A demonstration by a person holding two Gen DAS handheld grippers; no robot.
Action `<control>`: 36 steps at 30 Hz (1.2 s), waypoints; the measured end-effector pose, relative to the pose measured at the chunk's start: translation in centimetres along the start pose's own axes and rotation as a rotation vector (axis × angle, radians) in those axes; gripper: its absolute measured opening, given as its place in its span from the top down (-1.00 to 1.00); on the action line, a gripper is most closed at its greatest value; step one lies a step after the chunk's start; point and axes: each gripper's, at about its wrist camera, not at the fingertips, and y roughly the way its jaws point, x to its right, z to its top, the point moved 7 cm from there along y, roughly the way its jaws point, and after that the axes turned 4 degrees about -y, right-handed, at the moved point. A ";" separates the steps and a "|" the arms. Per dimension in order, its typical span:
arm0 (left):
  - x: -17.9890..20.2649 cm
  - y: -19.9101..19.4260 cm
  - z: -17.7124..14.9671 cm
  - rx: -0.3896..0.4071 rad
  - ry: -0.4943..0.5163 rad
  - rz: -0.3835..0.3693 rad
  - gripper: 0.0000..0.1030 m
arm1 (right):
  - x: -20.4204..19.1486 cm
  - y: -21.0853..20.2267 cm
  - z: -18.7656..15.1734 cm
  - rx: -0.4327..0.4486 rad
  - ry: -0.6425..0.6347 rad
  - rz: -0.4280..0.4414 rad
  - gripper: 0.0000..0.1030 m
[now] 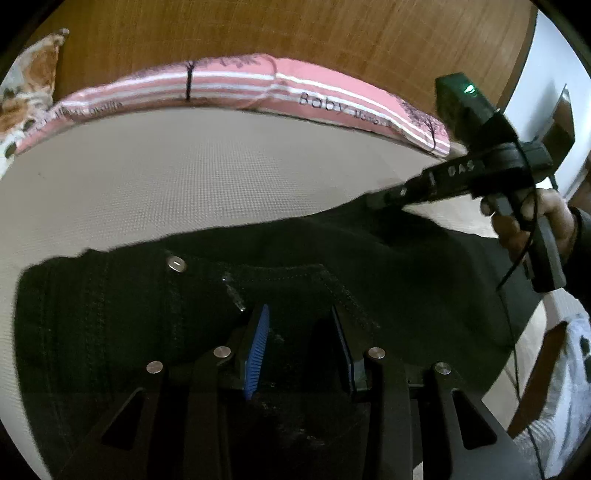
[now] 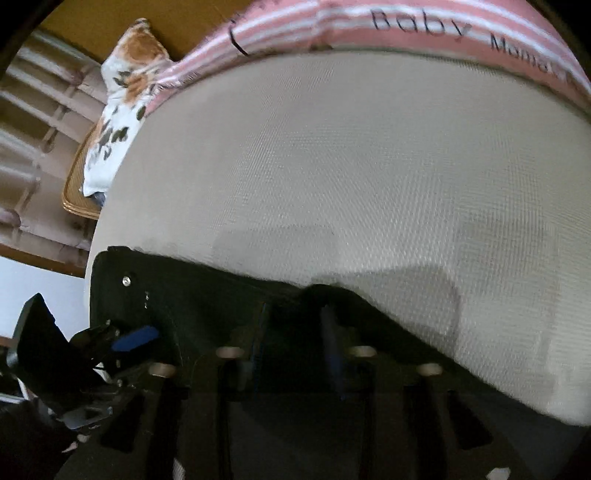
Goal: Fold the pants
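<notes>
Black pants (image 1: 110,314) lie on a beige textured bed surface (image 1: 184,177), waistband with a silver button (image 1: 176,263) facing up. My left gripper (image 1: 301,347) is over the waist area, its blue-padded jaws apart with black fabric between them. My right gripper (image 2: 295,347) is at the pants' far edge (image 2: 207,295), jaws apart with dark cloth between them. The right gripper also shows in the left wrist view (image 1: 384,199), tips down on the fabric edge. The left gripper shows in the right wrist view (image 2: 133,339).
A pink striped blanket (image 1: 295,92) printed "Baby" lies along the far edge of the bed. A floral pillow (image 2: 122,99) sits at the far left corner. A wooden headboard (image 1: 258,29) stands behind. A wicker tray (image 2: 75,192) and a sofa are off the left side.
</notes>
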 end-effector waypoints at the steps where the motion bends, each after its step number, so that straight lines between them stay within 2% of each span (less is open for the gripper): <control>1: -0.2 -0.1 0.1 0.006 0.004 0.010 0.30 | -0.2 -0.3 0.4 0.026 -0.003 -0.004 0.81; 3: -1.1 0.1 -0.2 -0.001 -0.007 0.028 0.30 | -0.5 -0.2 0.7 0.033 -0.017 -0.032 0.82; 5: -1.8 0.2 -0.6 -0.005 -0.035 0.005 0.30 | -0.2 0.9 0.8 0.024 -0.035 -0.076 0.83; 8: -2.6 0.1 -0.7 -0.004 -0.047 -0.004 0.40 | 0.7 2.7 0.9 0.024 -0.011 -0.098 0.83; 11: -3.6 0.2 -0.8 -0.006 -0.069 -0.027 0.47 | 0.9 2.6 1.1 0.032 0.026 -0.088 0.81; 13: -3.9 0.1 -0.6 -0.017 -0.085 -0.032 0.47 | 1.2 1.9 1.3 0.048 0.050 -0.082 0.65; 14: -3.8 -0.2 -0.4 -0.018 -0.084 -0.021 0.46 | 1.3 1.3 1.4 0.061 0.061 -0.086 0.44; 15: -3.8 -0.5 -0.3 -0.012 -0.082 -0.005 0.44 | 1.4 0.2 1.5 0.091 0.068 -0.089 0.37; 17: -3.5 -1.5 -0.1 0.008 -0.075 0.005 0.21 | 1.7 -2.6 1.4 0.156 0.083 -0.097 0.36; 19: -2.7 -2.5 0.0 0.035 -0.064 0.002 0.09 | 2.0 -4.7 0.6 0.190 0.091 -0.127 0.36; 23: -0.3 -2.6 -0.2 0.040 0.004 -0.024 0.06 | 2.4 -6.4 -2.4 0.182 0.097 -0.151 0.36; 27: 2.4 -0.7 -0.8 0.004 0.056 -0.045 0.06 | 3.6 -5.2 -5.4 0.150 0.138 -0.166 0.36; 30: 2.7 0.7 -1.5 -0.031 0.065 -0.023 0.06 | 4.5 -3.5 -6.3 0.148 0.172 -0.199 0.38; 33: 2.0 2.0 -2.2 -0.064 0.076 0.023 0.06 | 5.7 -3.2 -6.1 0.188 0.200 -0.237 0.53; 36: 1.7 2.4 -2.2 -0.058 0.096 0.041 0.06 | 6.2 -3.3 -5.9 0.205 0.229 -0.211 0.54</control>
